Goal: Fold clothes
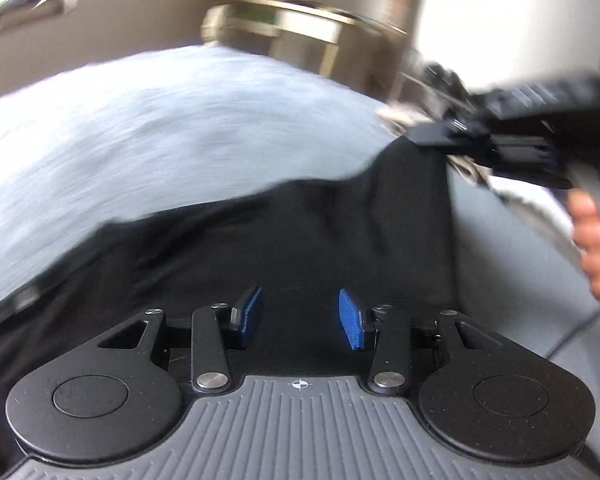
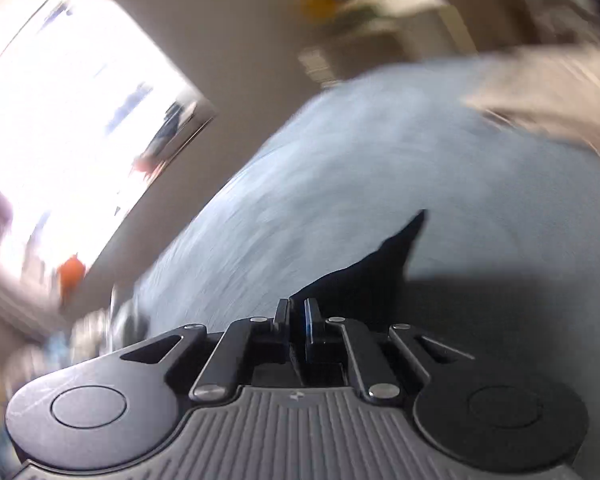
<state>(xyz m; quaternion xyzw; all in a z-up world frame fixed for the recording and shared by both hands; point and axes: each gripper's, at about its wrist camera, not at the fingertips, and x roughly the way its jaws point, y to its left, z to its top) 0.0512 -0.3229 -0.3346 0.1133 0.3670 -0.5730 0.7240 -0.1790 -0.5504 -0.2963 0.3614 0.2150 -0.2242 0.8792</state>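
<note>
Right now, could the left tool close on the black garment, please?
Probably yes: the left tool is open with the black garment spread directly beneath and ahead, nothing between; the right tool already pinches a corner.

The garment [image 1: 260,240] lies on the bed [image 1: 140,128], spread beneath my left gripper [image 1: 300,318]. My right gripper [image 2: 298,312] holds its corner, off to the right of my left.

Each view looks forward from just behind its own gripper, low and close over the black garment [image 1: 260,240]. Both share the pale blue bed [image 2: 380,184]; the right gripper [image 1: 440,136] shows at the left view's upper right.
</note>
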